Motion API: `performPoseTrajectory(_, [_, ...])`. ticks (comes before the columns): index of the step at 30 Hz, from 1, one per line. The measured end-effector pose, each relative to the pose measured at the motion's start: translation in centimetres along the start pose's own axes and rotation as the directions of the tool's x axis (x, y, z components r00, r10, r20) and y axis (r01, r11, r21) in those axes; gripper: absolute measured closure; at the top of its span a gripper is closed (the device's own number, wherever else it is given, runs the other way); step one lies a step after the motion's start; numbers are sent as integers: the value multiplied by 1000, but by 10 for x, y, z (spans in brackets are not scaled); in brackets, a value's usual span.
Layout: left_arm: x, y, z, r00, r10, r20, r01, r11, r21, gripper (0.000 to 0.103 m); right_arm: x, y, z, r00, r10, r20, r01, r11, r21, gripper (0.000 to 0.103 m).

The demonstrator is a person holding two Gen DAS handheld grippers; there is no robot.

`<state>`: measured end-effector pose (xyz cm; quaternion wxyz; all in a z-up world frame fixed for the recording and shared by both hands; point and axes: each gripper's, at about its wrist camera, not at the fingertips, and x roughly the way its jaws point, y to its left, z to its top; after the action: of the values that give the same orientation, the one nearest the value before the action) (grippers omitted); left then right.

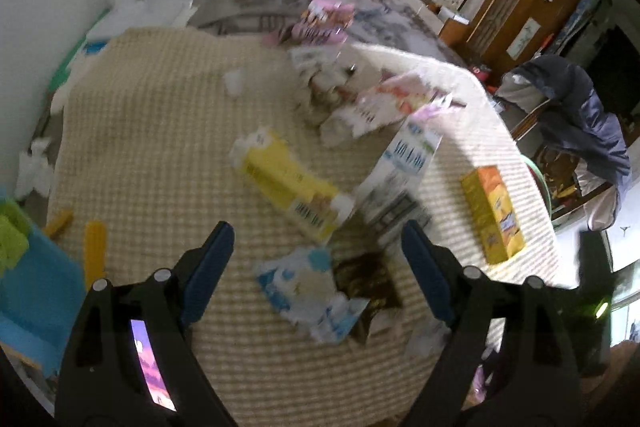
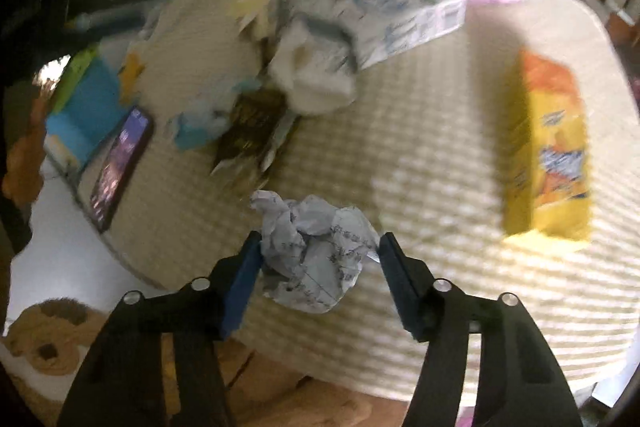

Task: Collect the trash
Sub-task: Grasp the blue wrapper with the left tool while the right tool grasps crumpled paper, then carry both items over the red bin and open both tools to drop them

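In the right wrist view my right gripper (image 2: 320, 239) is shut on a crumpled ball of printed white paper (image 2: 316, 267). Both blue pads touch its sides just above the beige woven mat (image 2: 420, 247). In the left wrist view my left gripper (image 1: 316, 231) stands wide open over the same mat (image 1: 160, 147) and holds nothing. Below and between its fingers lie a crumpled blue-and-white wrapper (image 1: 304, 287) and a dark brown wrapper (image 1: 368, 279). Beyond them lie a yellow carton (image 1: 292, 183) and a blue-and-white carton (image 1: 404, 163).
An orange-and-yellow box (image 1: 492, 215) (image 2: 548, 147) lies at the right of the mat. More cartons and wrappers are piled at the far side (image 1: 360, 99). A phone (image 2: 120, 163) and a blue bin (image 1: 36, 291) sit at the mat's left edge. A jacket (image 1: 580, 123) hangs on the right.
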<state>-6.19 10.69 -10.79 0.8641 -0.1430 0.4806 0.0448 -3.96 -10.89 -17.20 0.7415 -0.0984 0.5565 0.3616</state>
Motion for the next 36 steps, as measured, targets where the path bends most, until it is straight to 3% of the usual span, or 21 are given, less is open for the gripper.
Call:
performPoseTrajectory(4, [18, 13, -18, 996, -4, -84, -2, 998, -65, 20, -15, -19, 12, 997, -32, 71, 25, 994, 102, 47])
performPoseTrajectory(11, [48, 15, -40, 980, -27, -195, 2, 992, -125, 20, -28, -38, 20, 990, -29, 135, -1, 977, 214, 45])
performPoseTrajectory(16, [62, 11, -46, 970, -41, -238, 6, 989, -145, 41, -32, -41, 18, 990, -30, 140, -2, 974, 224, 45])
performPoseTrajectory(19, [62, 12, -45, 974, -42, -223, 7, 988, -152, 60, -36, -42, 16, 989, -34, 146, -1, 973, 232, 45])
performPoseTrajectory(23, [58, 8, -39, 978, -43, -202, 13, 989, -145, 73, -40, -46, 15, 986, -35, 160, -5, 970, 243, 45])
performPoseTrajectory(29, [45, 2, -29, 988, -35, -150, 13, 989, -144, 77, -49, -54, 15, 982, -42, 186, -7, 966, 259, 45])
performPoseTrajectory(36, [7, -11, -2, 1000, -9, -1, 9, 994, -111, 78, -66, -68, 16, 970, -55, 237, -18, 955, 295, 45])
